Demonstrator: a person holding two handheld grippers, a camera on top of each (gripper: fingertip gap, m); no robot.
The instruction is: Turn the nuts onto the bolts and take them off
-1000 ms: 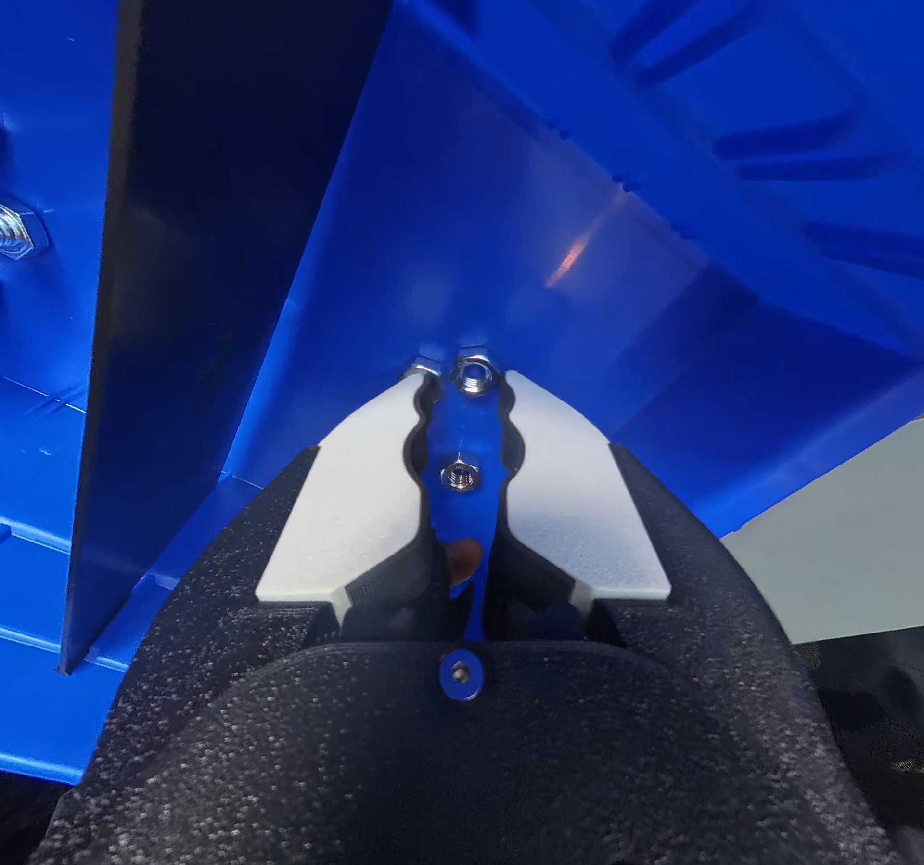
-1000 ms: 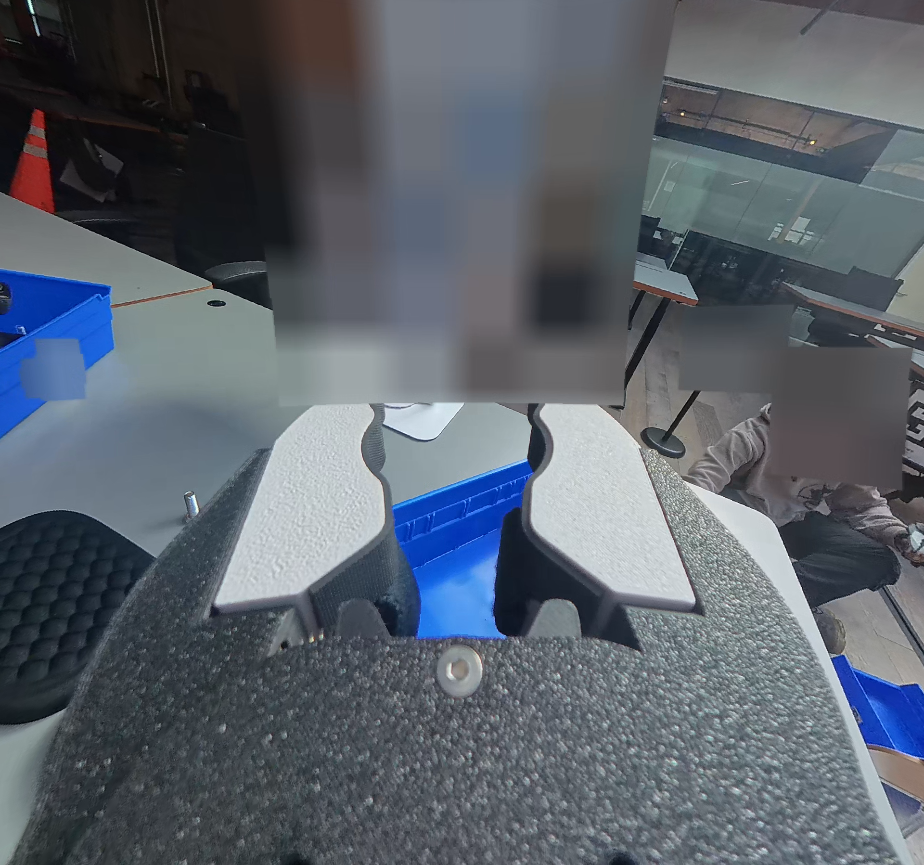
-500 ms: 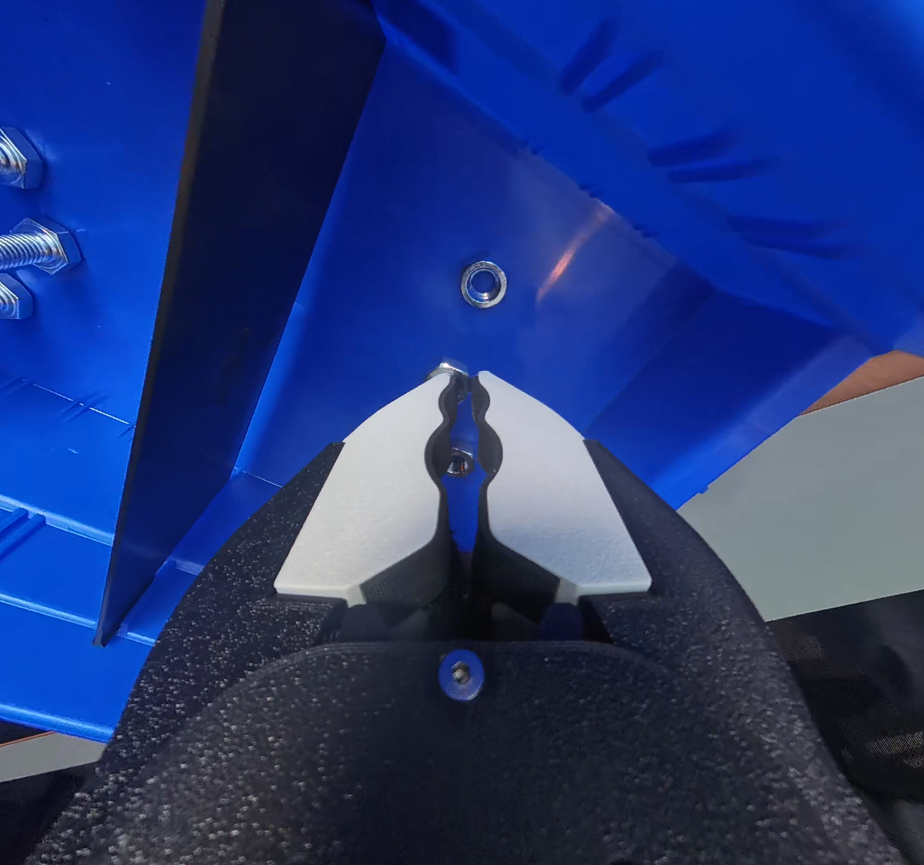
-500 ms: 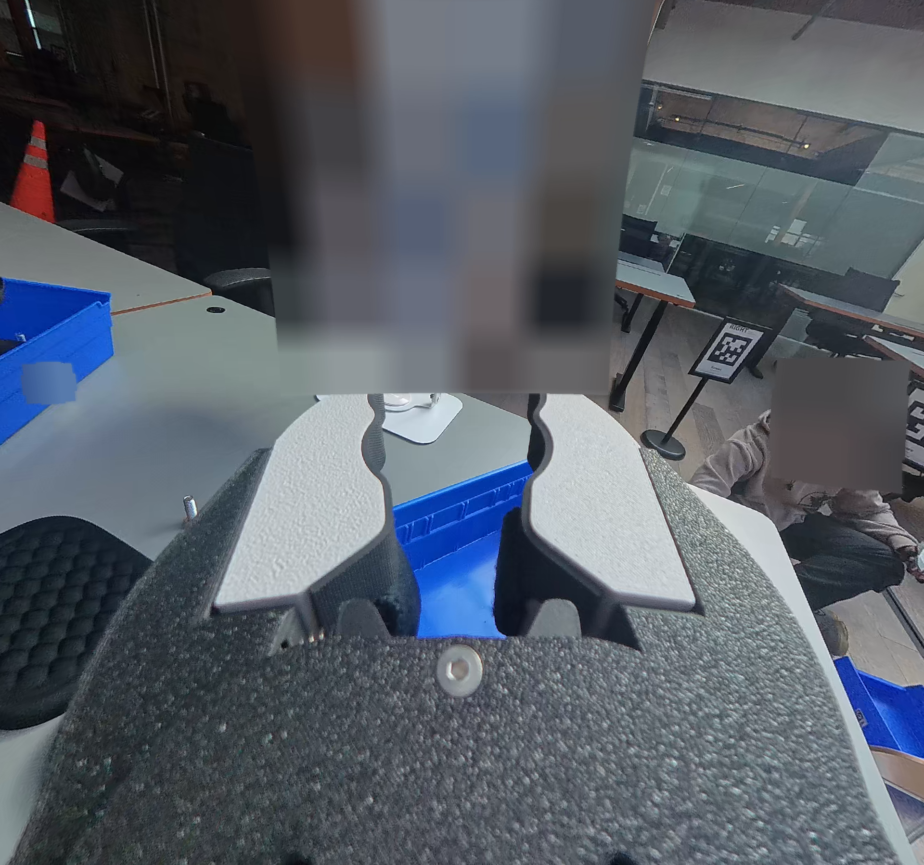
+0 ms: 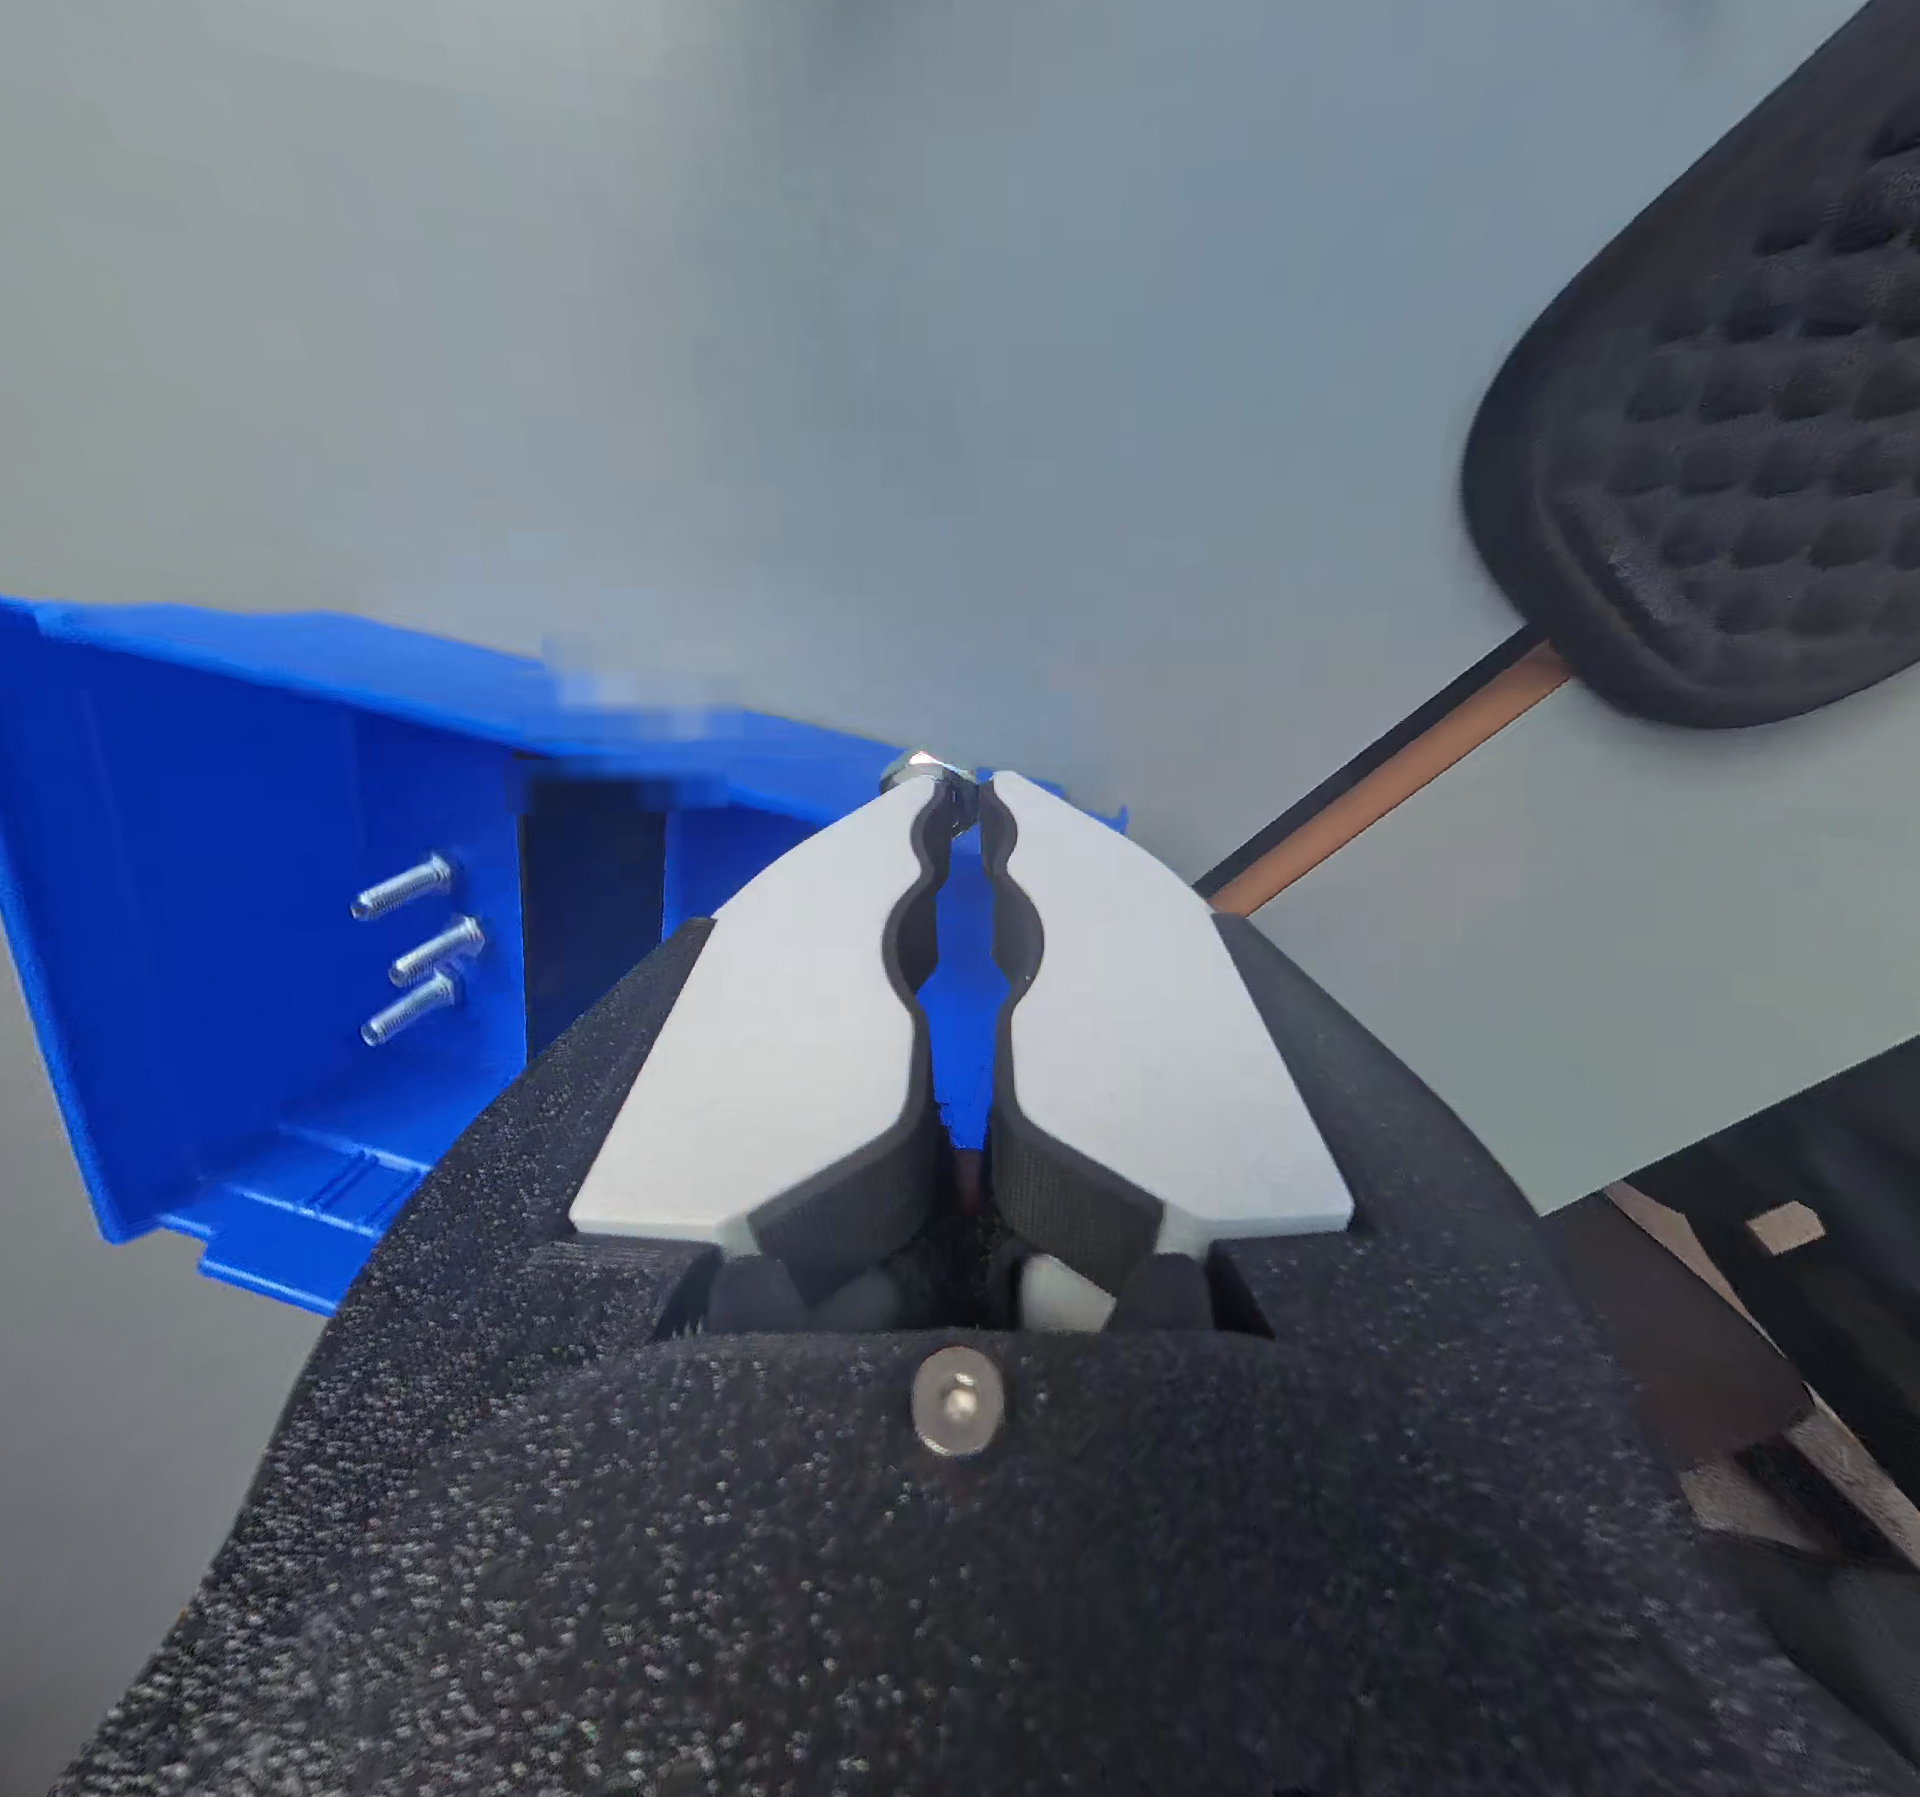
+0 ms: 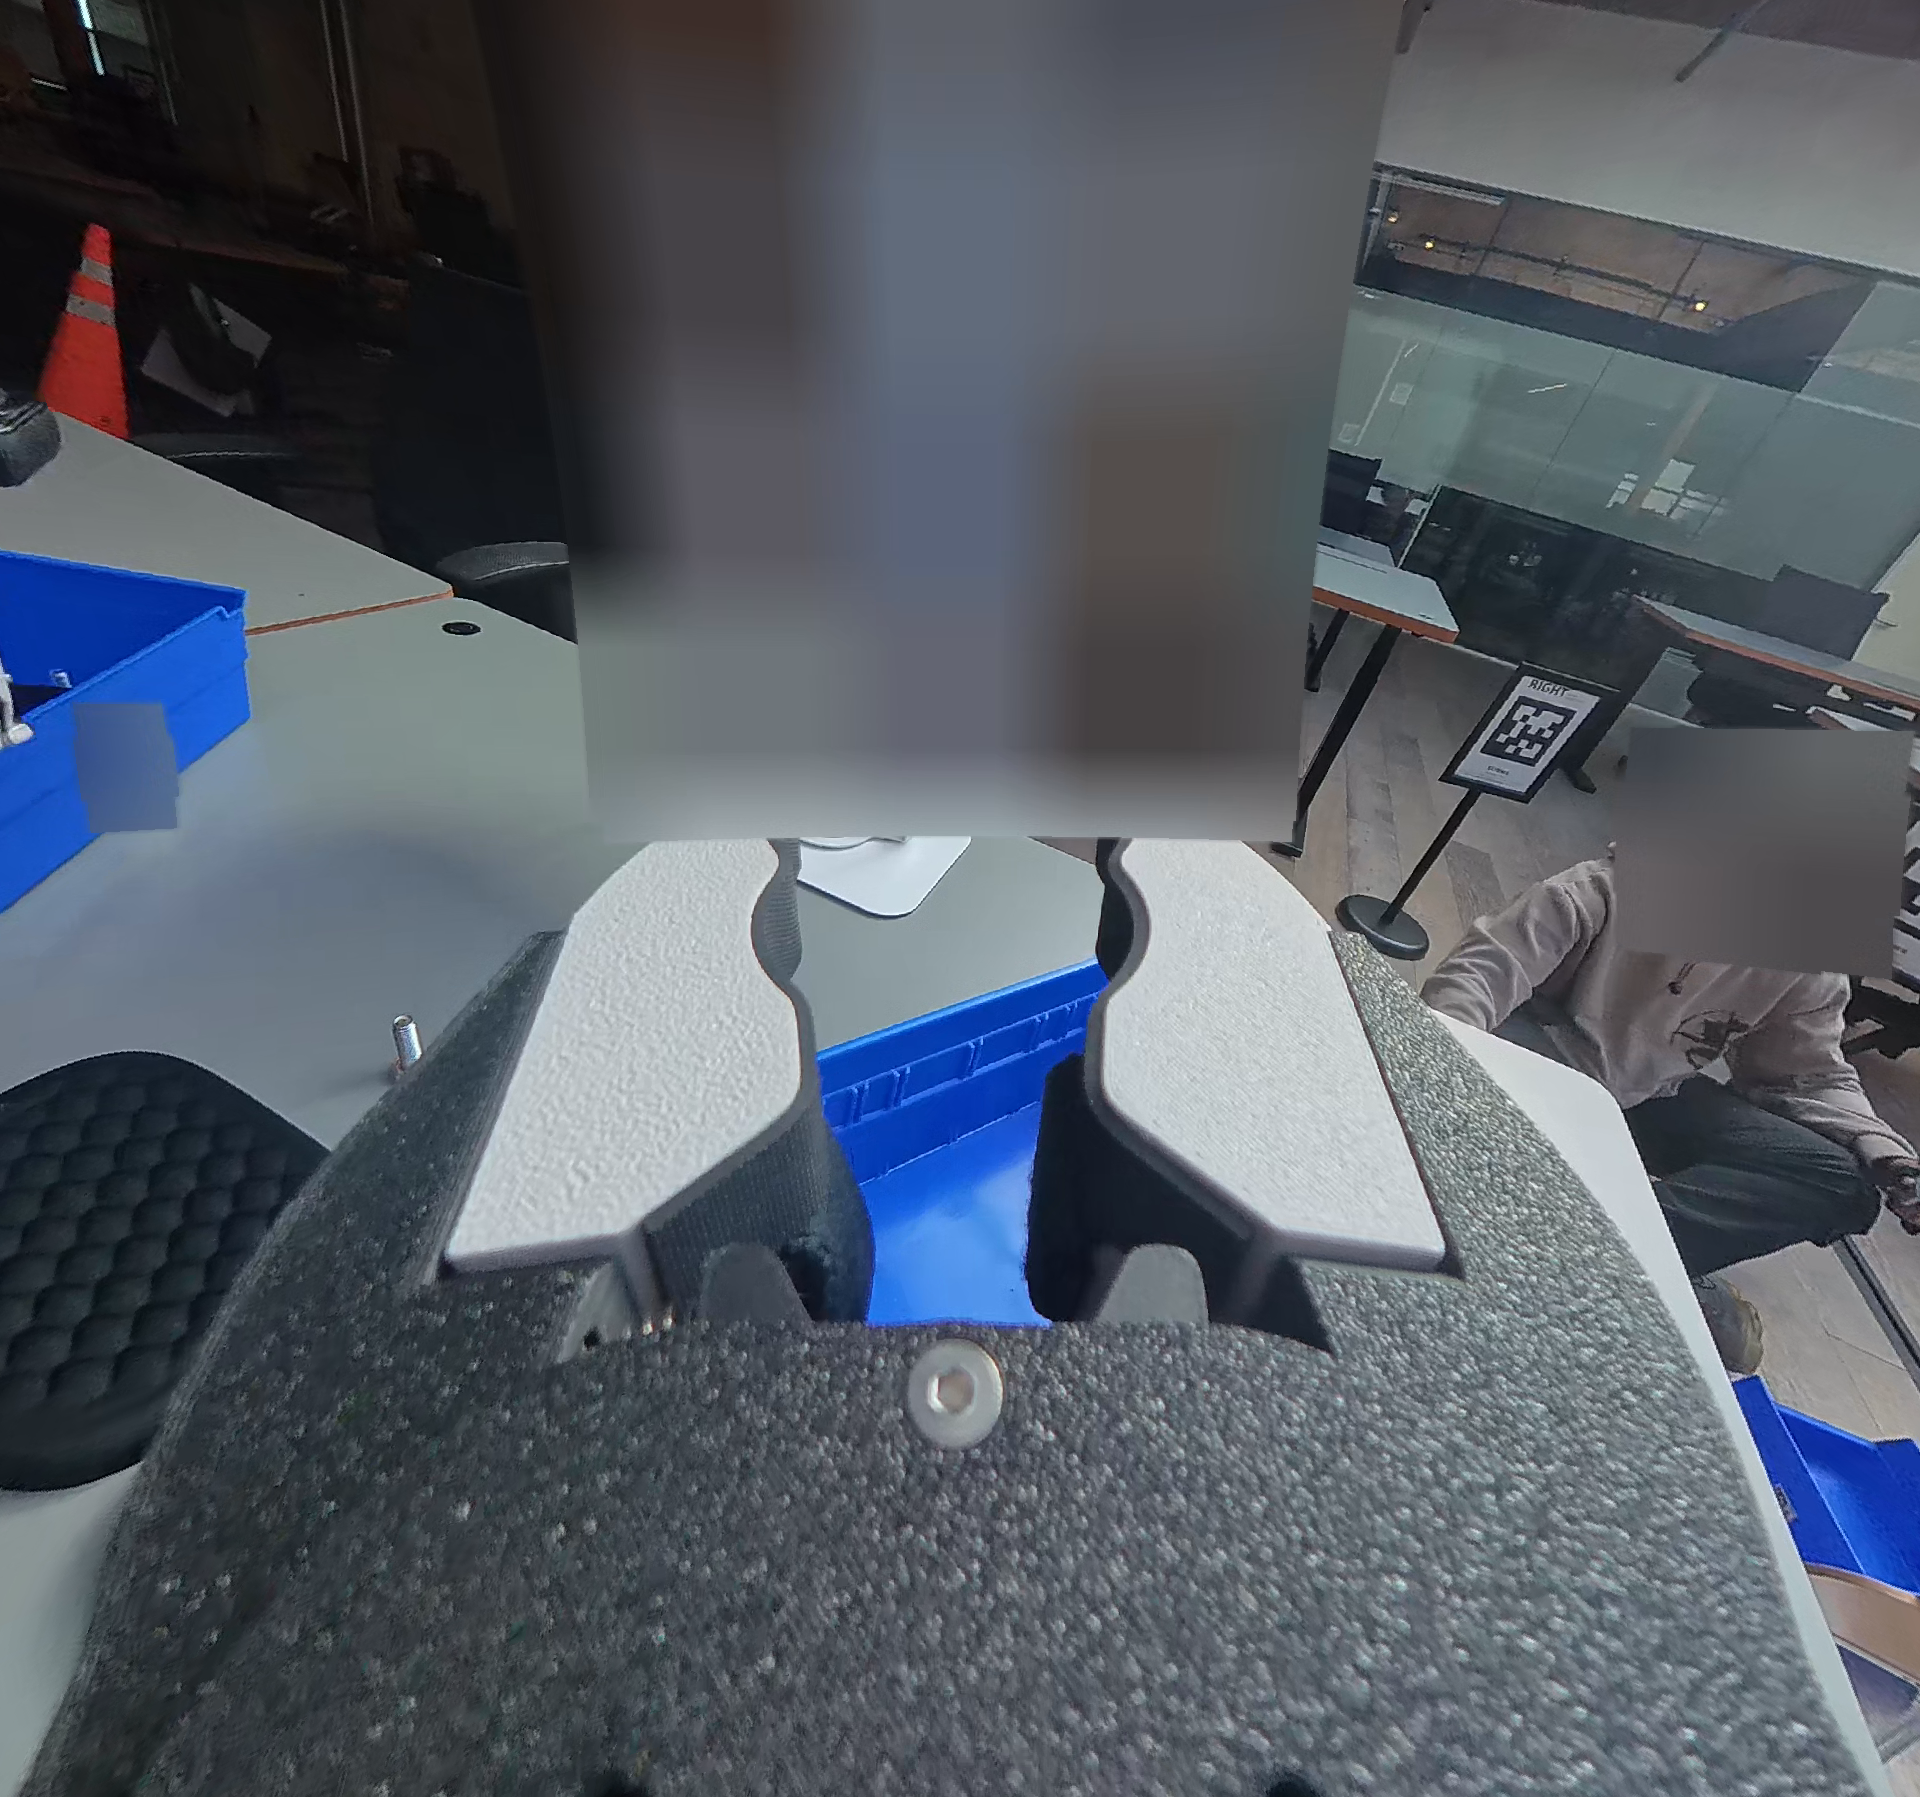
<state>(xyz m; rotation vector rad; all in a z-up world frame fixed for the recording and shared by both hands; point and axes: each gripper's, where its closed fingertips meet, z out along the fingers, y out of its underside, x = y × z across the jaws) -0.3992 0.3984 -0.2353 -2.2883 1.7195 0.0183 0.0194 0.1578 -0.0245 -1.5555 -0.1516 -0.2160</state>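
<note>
We have a small silver nut (image 5: 928, 773) pinched at the very tips of our left gripper (image 5: 964, 797), whose grey fingers (image 5: 769, 1051) are drawn nearly together around it, so the nut sits straight ahead of the fingers, on their line, lifted clear above the far rim of the blue bin (image 5: 208, 916). The relation our next move turns on is where a bolt stands for this nut: in the right wrist view a short bolt (image 6: 403, 1039) stands upright on the grey table (image 6: 312, 895), threads up, just beyond the black padded rest (image 6: 114, 1238) and to the left of our right gripper (image 6: 945, 926). Its long axis looks vertical, so we judge the nut must come down over it with its hole level and centred. Three more bolts (image 5: 421, 947) lie loose on their sides in the bin's left compartment, left of the dark divider (image 5: 587, 906), shafts slanting down and left, well apart from the nut. Our right gripper has its fingers spread wide and holds nothing; it hovers over a second blue bin (image 6: 956, 1072). We cannot tell from either view which gripper is nearer the standing bolt. In the left wrist view the padded rest lies up to the right, with the table's seam (image 5: 1382, 791) running toward it.
</note>
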